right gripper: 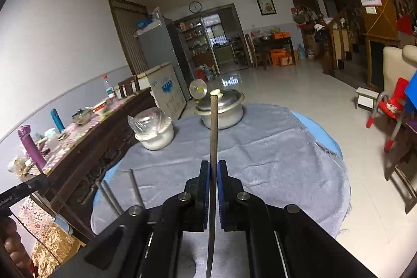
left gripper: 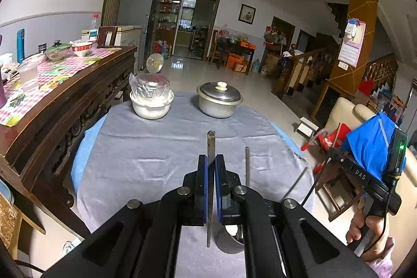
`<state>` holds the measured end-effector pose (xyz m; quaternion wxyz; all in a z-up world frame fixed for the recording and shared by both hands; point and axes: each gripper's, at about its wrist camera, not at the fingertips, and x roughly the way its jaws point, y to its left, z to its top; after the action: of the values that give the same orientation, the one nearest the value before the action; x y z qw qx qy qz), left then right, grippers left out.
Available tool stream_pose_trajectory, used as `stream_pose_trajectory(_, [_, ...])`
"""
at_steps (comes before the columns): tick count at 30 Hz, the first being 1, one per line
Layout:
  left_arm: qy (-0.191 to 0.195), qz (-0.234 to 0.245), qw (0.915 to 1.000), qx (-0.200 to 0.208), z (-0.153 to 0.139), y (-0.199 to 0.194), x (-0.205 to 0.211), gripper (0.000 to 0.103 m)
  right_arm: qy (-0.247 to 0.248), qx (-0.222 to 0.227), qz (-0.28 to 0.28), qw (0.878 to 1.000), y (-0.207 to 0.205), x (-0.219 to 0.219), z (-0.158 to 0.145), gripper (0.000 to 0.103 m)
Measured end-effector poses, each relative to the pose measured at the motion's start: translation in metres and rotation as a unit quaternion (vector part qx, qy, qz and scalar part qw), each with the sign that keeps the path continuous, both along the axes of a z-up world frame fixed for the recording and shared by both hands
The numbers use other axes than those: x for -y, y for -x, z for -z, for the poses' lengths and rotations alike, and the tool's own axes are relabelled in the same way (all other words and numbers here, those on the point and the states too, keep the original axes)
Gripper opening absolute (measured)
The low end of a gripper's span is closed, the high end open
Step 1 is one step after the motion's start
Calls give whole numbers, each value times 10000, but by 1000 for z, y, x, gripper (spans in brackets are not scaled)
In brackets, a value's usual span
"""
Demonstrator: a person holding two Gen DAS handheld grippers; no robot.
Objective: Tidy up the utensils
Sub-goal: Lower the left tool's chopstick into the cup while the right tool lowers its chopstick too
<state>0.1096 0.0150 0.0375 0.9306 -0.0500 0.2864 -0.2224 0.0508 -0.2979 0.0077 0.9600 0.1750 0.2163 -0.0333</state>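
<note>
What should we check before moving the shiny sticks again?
1. Left gripper shut on a flat metal utensil handle: ok.
2. Right gripper shut on a thin metal utensil handle: ok.
3. Metal holder cup sits right below the left gripper: ok.
4. Lidded metal pot and plastic-wrapped white pot stand far from both grippers: ok.
5. Which kind of utensil each is: cannot tell, ends hidden.

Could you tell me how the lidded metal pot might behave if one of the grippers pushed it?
The pot looks wide and squat, so it would probably slide rather than tip. The cloth beneath may bunch. Its lid seems loose and could rattle.
</note>
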Motion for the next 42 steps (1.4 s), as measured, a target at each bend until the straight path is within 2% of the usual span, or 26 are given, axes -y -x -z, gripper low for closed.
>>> stream_pose_trajectory(8, [62,112,9995,278,-24,27,7,5,6,379,-230,9990,21,-15,-23,6])
stream_pose_trajectory(19, [286,217,9978,554,-51,50,12,5,-12,653,-505,9966,19,-41,-40,6])
stream_pose_trajectory(32, [181,0,9980,597,-28,46,34,5,212,766,-413,9960,11,-72,-21,6])
stream_pose_trajectory(42, [-58,-127,9984,556,-15,43,45,5,327,683,-494,9959,6,-80,-11,6])
